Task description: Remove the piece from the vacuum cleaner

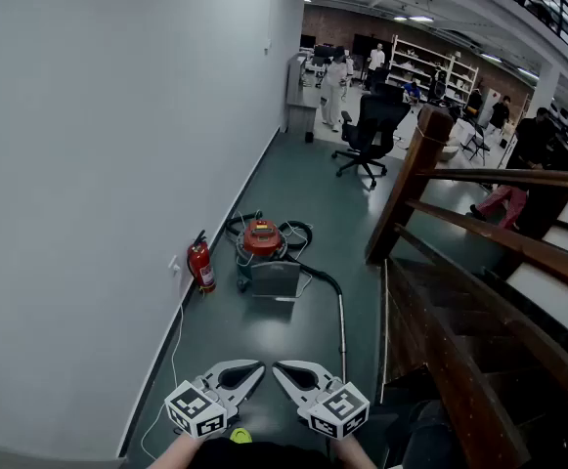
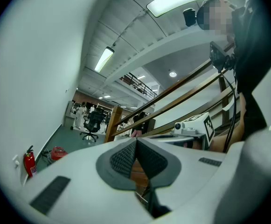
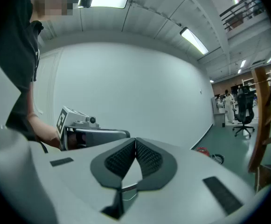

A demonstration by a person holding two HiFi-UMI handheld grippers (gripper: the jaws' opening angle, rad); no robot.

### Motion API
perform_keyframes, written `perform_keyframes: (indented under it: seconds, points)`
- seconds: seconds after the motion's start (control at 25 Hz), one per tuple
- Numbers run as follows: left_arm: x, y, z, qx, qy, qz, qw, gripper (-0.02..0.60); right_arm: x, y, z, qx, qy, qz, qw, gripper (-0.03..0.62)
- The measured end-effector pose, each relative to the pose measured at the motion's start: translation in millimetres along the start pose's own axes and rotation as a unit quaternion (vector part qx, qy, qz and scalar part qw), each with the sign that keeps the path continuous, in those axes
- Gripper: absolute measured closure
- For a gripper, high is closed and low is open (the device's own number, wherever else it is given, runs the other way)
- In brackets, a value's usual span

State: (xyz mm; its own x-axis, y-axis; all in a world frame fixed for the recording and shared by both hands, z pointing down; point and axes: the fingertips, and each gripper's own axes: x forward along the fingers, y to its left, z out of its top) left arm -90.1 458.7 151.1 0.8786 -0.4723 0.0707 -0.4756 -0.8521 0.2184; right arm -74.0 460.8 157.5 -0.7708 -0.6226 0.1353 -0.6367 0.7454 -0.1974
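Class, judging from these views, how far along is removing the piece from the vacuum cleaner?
Done: nothing. The red-topped grey vacuum cleaner sits untouched on the grey-green floor ahead. In hand: nothing. The left tongs and right tongs are shut and empty, well short of it. Left: everything, meaning approaching, gripping and detaching.

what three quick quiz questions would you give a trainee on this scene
1. Multiple choice: what stands by the wall beside the vacuum? A. chair B. extinguisher C. bucket
2. True or false: the left gripper grips the vacuum.
3. Fill in: the right gripper has its jaws ____.

Key: 1. B. 2. False: it is empty, well short of the vacuum. 3. shut.
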Motion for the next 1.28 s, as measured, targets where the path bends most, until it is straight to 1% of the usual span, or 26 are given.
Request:
perform_keyframes:
  seconds: [0.2,0.4,0.56,0.72,0.92,1.08,1.28]
  points:
    - [-0.7,1.0,1.2,0.000,-0.004,0.001,1.0000,0.572,2.2,0.0,1.1,-0.006,0.002,-0.002,1.000,0.579]
    - [-2.9,4.1,2.9,-0.003,-0.012,0.002,0.9999,0.572,7.2,4.7,3.6,-0.005,-0.005,-0.001,1.000,0.579]
    - [-2.5,4.2,2.9,0.000,-0.012,0.001,0.9999,0.572,11.4,8.7,1.3,-0.015,0.000,-0.001,1.000,0.579]
    - [-5.4,7.4,1.6,-0.003,-0.010,0.001,0.9999,0.572,15.7,10.0,-1.2,-0.006,0.002,-0.001,1.000,0.579]
    - [-8.6,11.7,2.5,0.000,-0.008,-0.001,1.0000,0.572,22.4,10.1,-2.4,-0.005,0.006,-0.008,1.000,0.579]
    - [-9.6,14.2,4.3,0.010,-0.010,-0.003,0.9999,0.572,27.1,8.6,-3.2,-0.004,0.008,-0.013,1.000,0.579]
    - [-12.9,17.5,-0.6,0.002,-0.010,-0.008,0.9999,0.572,31.2,9.5,-7.8,-0.004,0.007,-0.024,1.000,0.579]
